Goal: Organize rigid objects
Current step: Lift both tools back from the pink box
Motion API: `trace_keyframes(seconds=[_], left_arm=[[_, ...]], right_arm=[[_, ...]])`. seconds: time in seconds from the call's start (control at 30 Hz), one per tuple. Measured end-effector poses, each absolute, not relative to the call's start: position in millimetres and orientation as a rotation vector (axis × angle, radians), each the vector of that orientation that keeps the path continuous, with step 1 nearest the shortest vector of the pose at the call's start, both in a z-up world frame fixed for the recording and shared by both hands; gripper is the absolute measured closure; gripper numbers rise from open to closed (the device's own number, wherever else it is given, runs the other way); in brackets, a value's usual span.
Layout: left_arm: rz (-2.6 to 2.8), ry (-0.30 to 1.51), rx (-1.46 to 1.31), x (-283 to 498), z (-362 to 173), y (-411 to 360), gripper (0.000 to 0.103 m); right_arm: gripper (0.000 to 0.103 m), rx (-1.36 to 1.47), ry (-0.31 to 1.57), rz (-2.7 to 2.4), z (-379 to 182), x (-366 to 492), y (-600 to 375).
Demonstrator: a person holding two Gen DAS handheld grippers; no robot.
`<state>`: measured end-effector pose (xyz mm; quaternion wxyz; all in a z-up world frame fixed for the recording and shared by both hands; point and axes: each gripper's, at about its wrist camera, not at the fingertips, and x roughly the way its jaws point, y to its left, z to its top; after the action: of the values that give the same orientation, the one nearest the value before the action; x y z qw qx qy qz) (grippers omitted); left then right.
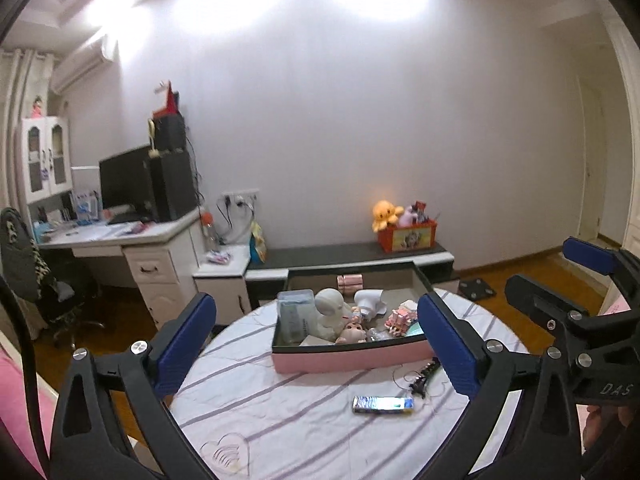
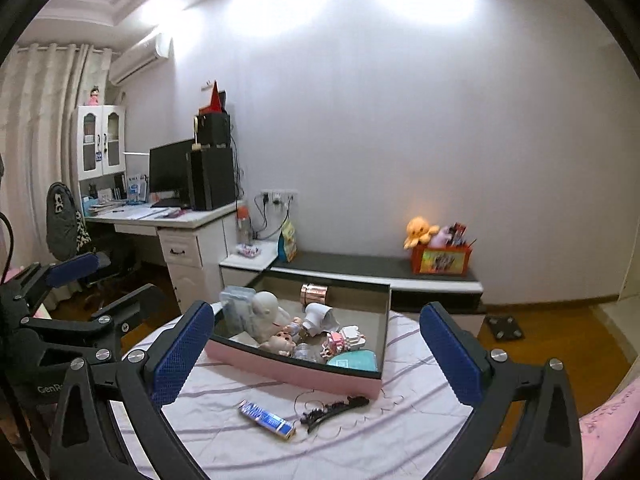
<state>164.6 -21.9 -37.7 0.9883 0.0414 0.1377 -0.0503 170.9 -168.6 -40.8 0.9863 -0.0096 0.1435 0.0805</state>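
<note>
Pink box (image 1: 348, 360) on white, purple-striped cloth (image 1: 280, 420); blue-padded tongs (image 1: 320, 344).

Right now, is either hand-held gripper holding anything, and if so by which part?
Nothing is held. The left hand-held gripper and the right hand-held gripper both stand wide open and empty above the table.

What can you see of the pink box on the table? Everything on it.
The pink box is a shallow open tray, pink outside, dark rim and lining, looks like card. It sits flat on the striped tablecloth, no lid in view. Inside: a white figurine, a small doll, a clear pack, a copper-coloured tin, a pink block toy and a teal item. A black hair clip lies just before its front wall; contact unclear. Neither gripper touches it.
</note>
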Motion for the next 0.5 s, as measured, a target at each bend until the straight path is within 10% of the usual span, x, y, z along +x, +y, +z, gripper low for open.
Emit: trace_keyframes(seconds=[0.5], left_arm=[[-0.059, 0.106, 0.055, 47.8, -2.7, -16.4, 0.0]], right_arm=[[0.0, -0.016, 0.142, 0.122, -4.4, 49.5, -164.5]])
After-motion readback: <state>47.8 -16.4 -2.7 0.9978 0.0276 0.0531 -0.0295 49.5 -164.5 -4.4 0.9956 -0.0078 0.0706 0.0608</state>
